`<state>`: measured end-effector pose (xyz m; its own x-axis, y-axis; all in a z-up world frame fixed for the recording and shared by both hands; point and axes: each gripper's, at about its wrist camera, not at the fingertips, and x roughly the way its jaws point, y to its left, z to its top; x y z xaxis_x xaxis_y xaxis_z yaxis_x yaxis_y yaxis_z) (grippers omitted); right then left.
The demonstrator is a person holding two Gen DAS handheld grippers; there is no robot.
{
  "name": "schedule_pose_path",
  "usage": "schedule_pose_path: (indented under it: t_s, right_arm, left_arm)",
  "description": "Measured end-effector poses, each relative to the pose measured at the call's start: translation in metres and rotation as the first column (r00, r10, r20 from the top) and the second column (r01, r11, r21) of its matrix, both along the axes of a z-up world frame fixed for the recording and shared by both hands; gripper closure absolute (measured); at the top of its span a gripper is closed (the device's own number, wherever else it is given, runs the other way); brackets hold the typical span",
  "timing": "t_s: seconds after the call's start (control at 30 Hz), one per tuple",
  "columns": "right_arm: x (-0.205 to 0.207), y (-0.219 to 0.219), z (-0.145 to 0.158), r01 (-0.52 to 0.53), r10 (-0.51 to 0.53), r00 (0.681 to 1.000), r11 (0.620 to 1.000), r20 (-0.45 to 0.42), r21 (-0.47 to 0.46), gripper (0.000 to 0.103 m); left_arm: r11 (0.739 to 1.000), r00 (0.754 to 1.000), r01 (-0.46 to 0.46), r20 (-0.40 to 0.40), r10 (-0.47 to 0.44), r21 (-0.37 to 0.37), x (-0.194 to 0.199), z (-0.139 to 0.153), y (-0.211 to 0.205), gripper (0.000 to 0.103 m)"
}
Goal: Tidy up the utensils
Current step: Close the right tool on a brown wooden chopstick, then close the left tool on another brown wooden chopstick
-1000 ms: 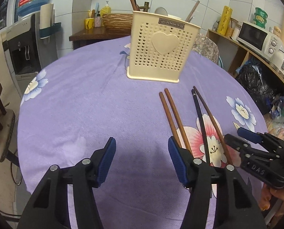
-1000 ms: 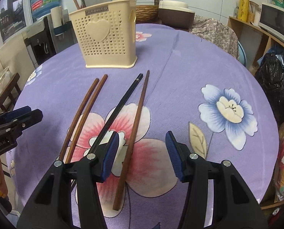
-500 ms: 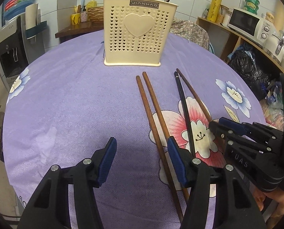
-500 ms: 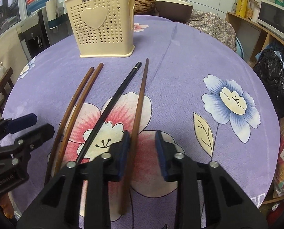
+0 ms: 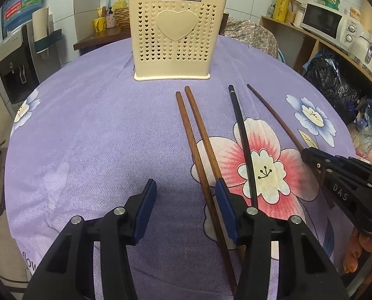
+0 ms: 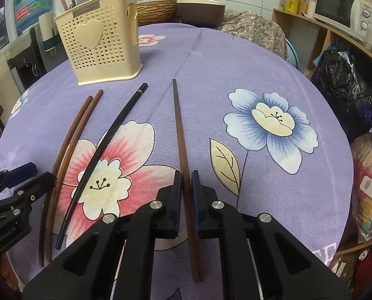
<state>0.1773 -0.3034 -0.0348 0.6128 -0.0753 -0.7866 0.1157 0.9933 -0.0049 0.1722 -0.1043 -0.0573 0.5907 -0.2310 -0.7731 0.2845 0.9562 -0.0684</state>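
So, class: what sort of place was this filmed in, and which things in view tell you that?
Most likely a home kitchen or dining corner: a microwave on a wooden shelf, a water dispenser by the tiled wall, and a utensil holder on a table with a floral purple cloth.

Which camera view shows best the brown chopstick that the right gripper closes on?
The right wrist view: the single brown chopstick runs full length between the right gripper pads. The left wrist view shows only its far part; the gripper hides the rest.

Black plastic left gripper (image 5: 184, 200) and right gripper (image 6: 186, 187): blue rubber pads (image 5: 146, 205), silver pivot screws (image 5: 119, 210), white "DAS" lettering.
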Motion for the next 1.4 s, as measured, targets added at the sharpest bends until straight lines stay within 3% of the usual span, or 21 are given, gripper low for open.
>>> schedule_pose_path:
  t_s: [0.17,0.23,0.37,0.43,0.47,0.5,0.67,0.83,0.97,1.1,1.2,1.3,1.4]
  right_arm:
    - [0.000,0.000,0.000,0.000,0.000,1.000,1.000,0.000,0.000,0.094]
    - [-0.001,-0.001,0.000,-0.001,0.001,1.000,1.000,0.001,0.004,0.094]
    - [-0.003,-0.004,0.002,0.000,0.000,1.000,1.000,0.002,0.025,0.092]
    - [-0.002,-0.004,0.003,-0.009,0.009,1.000,1.000,0.004,0.026,0.079]
    - [-0.003,-0.004,0.005,-0.019,0.019,1.000,0.999,0.013,0.031,0.064]
    - [-0.003,-0.003,0.007,-0.027,0.026,0.999,0.999,0.024,0.027,0.057]
    - [0.012,0.000,0.017,-0.101,0.100,0.994,0.995,0.042,0.017,0.057]
    - [0.054,-0.013,0.024,-0.140,0.139,0.990,0.988,0.027,0.065,0.058]
    - [0.090,-0.020,0.023,-0.163,0.164,0.986,0.980,-0.004,0.110,0.061]
    - [0.120,-0.019,0.014,-0.163,0.167,0.985,0.982,-0.044,0.093,0.069]
    - [0.132,-0.018,0.006,-0.159,0.164,0.984,0.985,-0.065,0.074,0.071]
    - [0.138,-0.017,0.002,-0.160,0.165,0.984,0.985,-0.072,0.066,0.074]
    - [0.140,-0.014,0.000,-0.166,0.168,0.983,0.986,-0.069,0.035,0.076]
  left_arm:
    - [0.998,1.000,-0.015,0.017,0.014,0.055,0.001,-0.001,-0.005,0.060]
    - [0.997,1.000,-0.014,0.019,0.013,0.074,0.003,-0.001,-0.006,0.067]
    - [0.998,1.000,-0.022,0.013,0.021,0.067,0.007,0.000,0.005,0.071]
    - [0.998,1.000,-0.028,0.004,0.028,0.048,0.009,0.000,0.012,0.070]
    - [0.999,1.000,-0.025,-0.003,0.025,0.039,0.010,0.001,0.015,0.070]
    - [0.999,1.000,-0.020,-0.008,0.021,0.034,0.010,0.001,0.017,0.070]
    - [1.000,1.000,-0.021,-0.017,0.021,0.001,0.015,0.005,0.019,0.066]
    - [0.998,0.997,-0.069,0.021,0.069,-0.008,0.042,0.016,0.025,0.049]
    - [0.995,0.995,-0.096,0.019,0.096,0.002,0.072,0.019,0.024,0.049]
    - [0.996,0.996,-0.091,0.002,0.091,0.011,0.090,0.016,0.014,0.049]
    - [0.993,0.994,-0.112,-0.005,0.112,0.041,0.098,0.010,0.010,0.051]
    - [0.992,0.992,-0.123,-0.038,0.124,0.021,0.102,0.003,0.012,0.054]
    - [0.991,0.991,-0.130,-0.019,0.131,0.033,0.100,0.003,0.011,0.057]
